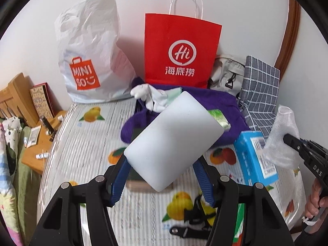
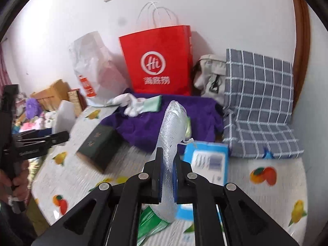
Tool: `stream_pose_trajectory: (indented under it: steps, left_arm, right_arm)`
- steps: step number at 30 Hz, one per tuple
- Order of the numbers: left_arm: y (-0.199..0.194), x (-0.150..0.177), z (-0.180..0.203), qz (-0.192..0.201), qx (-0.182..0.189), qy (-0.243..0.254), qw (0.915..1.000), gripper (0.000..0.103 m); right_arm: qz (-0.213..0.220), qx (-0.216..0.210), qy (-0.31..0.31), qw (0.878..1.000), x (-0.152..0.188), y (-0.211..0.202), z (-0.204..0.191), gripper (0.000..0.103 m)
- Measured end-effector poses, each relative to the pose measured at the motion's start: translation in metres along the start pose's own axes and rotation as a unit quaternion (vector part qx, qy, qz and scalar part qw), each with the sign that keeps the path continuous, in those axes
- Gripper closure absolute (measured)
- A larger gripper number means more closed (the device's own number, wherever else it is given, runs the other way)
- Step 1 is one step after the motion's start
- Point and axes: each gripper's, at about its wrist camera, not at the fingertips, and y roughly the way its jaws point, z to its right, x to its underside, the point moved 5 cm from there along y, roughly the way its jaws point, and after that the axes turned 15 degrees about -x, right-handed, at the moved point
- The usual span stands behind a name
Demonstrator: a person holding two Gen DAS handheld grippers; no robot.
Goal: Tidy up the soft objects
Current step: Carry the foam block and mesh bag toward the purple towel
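Left tongs (image 1: 162,176) grip foam block (image 1: 174,141); right tongs (image 2: 167,176) pinch mesh sleeve (image 2: 172,127).

home bedroom | wooden headboard (image 1: 14,96) | fruit-print bed sheet (image 1: 86,143)

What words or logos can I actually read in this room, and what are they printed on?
"Hi" in a ring, above "海底捞": red paper bag.
"MINISO", seen mirrored, on an orange bag logo: white plastic bag.
"DAS", the rest cut off: right gripper.
Blue box: print too small to read.
Dark green box: gold characters blurred.
Patterned book: unreadable.
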Motion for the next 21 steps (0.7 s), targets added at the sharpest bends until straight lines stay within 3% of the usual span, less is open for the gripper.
stream_pose_trajectory:
  steps: [14, 21]
  left_arm:
    - [0.053, -0.061, 0.017, -0.015, -0.002, 0.009, 0.9998, 0.043]
    - [0.08, -0.082, 0.028, -0.022, -0.003, 0.017, 0.9996, 0.043]
  right_arm:
    - [0.006, -0.025, 0.01, 1.0, -0.089, 0.068, 0.032, 0.096]
    - [0.0, -0.054, 0.029, 0.998, -0.107, 0.1, 0.054, 0.095]
